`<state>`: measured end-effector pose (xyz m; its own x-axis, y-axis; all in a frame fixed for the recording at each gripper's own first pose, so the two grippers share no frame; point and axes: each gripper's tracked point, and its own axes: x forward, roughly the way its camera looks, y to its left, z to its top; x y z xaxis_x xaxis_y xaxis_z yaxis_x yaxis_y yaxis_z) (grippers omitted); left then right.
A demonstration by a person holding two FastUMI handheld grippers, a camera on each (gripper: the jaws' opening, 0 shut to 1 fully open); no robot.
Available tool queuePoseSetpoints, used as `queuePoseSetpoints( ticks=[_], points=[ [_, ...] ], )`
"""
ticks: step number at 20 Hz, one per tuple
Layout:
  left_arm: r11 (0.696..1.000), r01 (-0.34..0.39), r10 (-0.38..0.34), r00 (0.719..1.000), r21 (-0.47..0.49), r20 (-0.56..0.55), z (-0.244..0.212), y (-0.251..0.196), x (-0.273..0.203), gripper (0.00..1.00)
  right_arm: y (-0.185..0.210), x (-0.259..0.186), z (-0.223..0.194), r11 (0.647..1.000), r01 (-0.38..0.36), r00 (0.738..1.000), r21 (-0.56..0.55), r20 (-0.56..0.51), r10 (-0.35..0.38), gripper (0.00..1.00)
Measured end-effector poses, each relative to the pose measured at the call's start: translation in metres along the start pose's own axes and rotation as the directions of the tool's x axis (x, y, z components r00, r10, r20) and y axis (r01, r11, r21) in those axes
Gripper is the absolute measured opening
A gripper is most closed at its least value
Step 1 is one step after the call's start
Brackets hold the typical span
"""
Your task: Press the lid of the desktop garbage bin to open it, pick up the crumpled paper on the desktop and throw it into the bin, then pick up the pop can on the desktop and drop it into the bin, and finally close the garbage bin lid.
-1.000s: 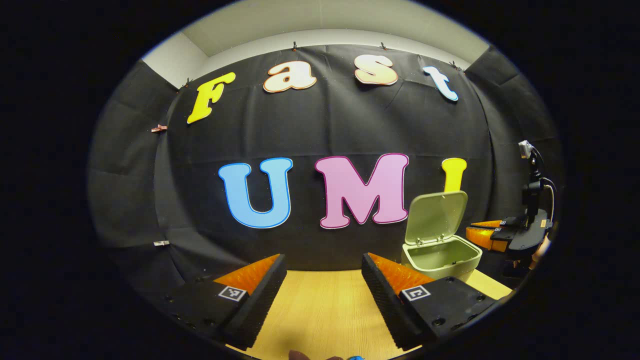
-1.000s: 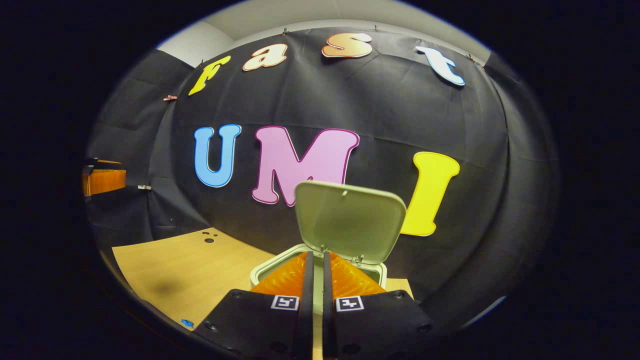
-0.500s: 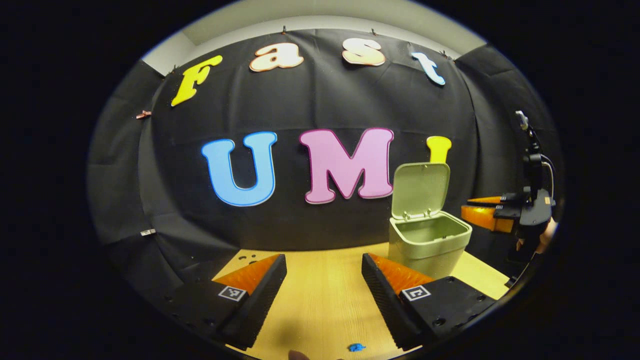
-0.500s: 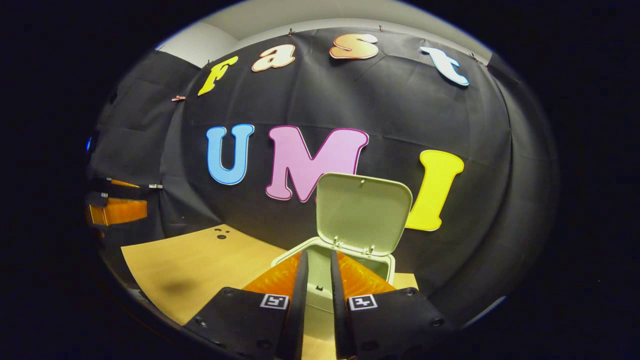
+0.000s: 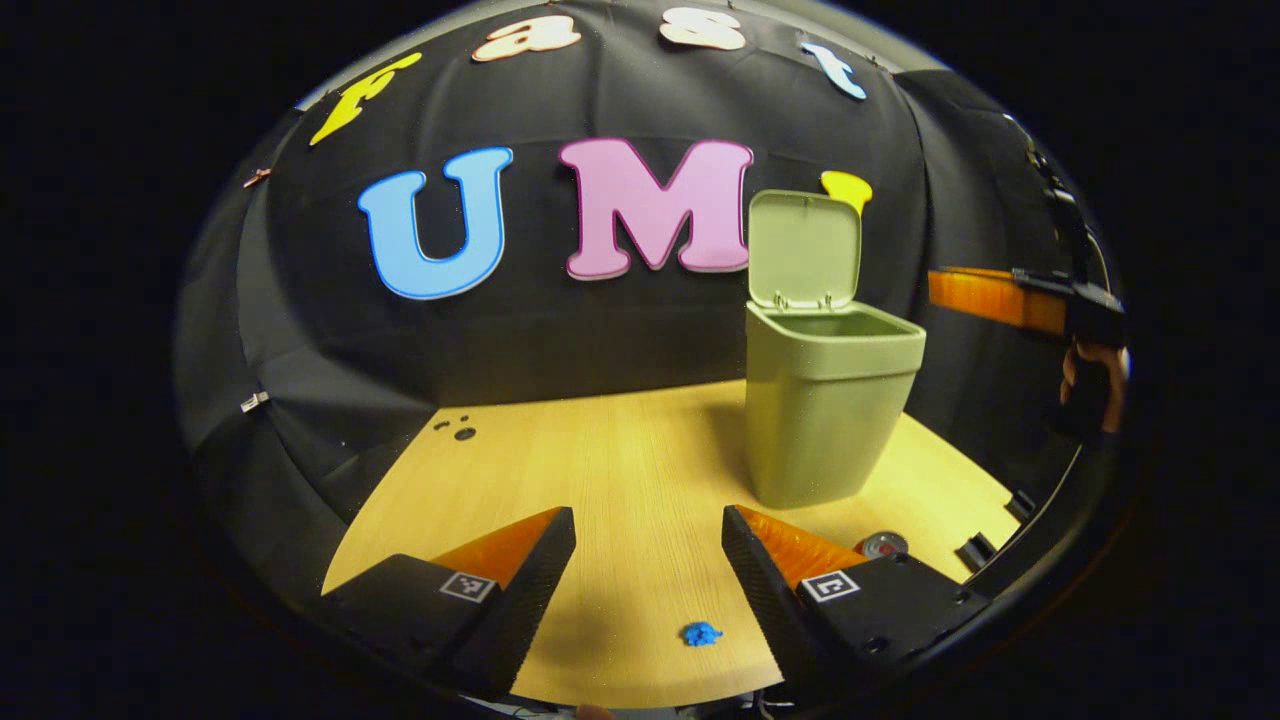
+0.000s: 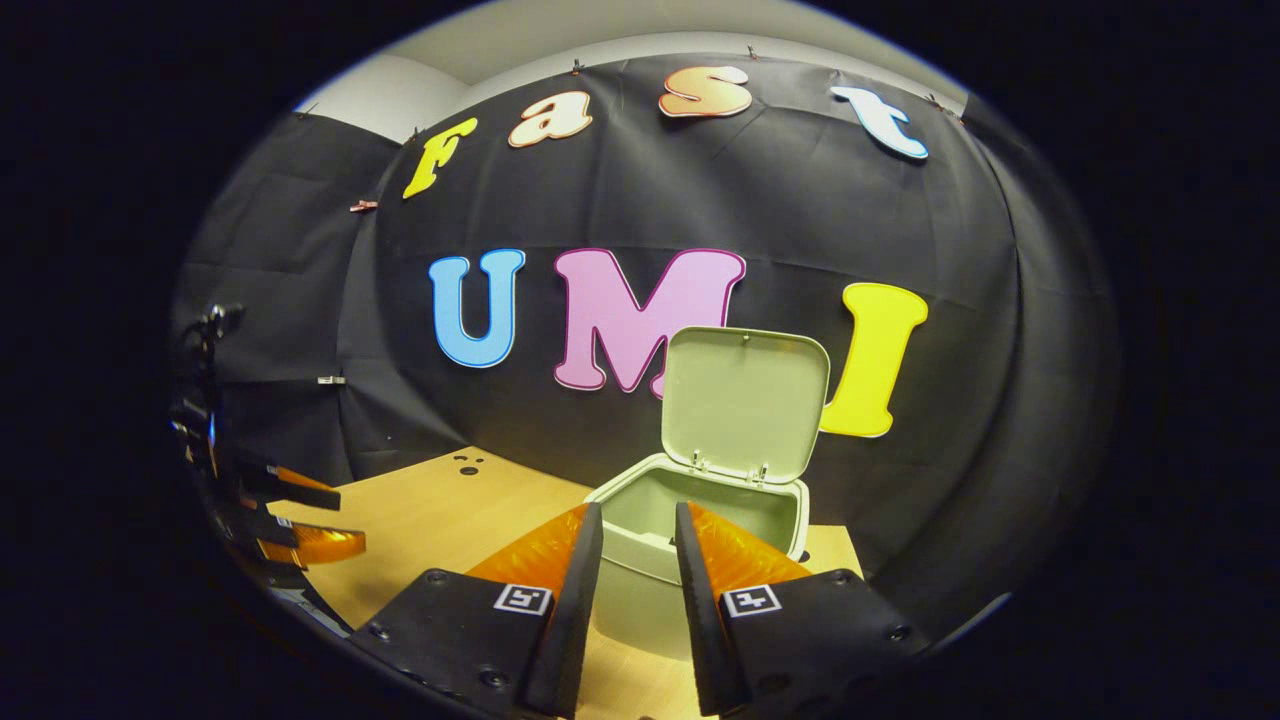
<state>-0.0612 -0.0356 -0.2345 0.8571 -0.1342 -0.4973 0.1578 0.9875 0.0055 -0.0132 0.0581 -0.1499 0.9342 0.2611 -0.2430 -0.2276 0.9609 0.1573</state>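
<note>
— What changed?
— The left gripper (image 5: 648, 560) has dipped toward the tabletop (image 5: 620, 470), jaws spread and empty; the right gripper's (image 6: 632, 545) jaws have parted slightly.
— And the bin?
— The bin (image 5: 830, 400) stands lid (image 5: 805, 250) up; the pop can (image 5: 884, 545) lies near its base. Pickup comes next.

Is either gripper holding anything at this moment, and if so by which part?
Nothing is held. The left gripper is open over the bare table; the right gripper is partly open in front of the open bin, nothing between its fingers.
</note>
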Motion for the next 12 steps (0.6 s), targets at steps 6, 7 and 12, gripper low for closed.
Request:
queuePoseSetpoints(
  ticks=[6,7,12],
  points=[
    [0.998,0.068,-0.067,0.989,0.002,-0.132,-0.068,-0.025,0.022,0.87,0.002,-0.015,-0.014,1.000,0.006,0.999,0.019,-0.039,-0.005,0.54],
    [0.997,0.082,-0.081,0.984,0.002,-0.156,-0.080,-0.030,0.026,0.86,0.001,-0.018,-0.014,1.000,0.010,0.999,0.023,-0.041,-0.009,0.54],
    [0.992,0.129,-0.125,0.953,-0.003,-0.277,-0.134,-0.045,0.045,0.81,-0.005,-0.030,-0.023,0.999,0.038,0.997,0.026,-0.063,-0.036,0.54]
  ],
)
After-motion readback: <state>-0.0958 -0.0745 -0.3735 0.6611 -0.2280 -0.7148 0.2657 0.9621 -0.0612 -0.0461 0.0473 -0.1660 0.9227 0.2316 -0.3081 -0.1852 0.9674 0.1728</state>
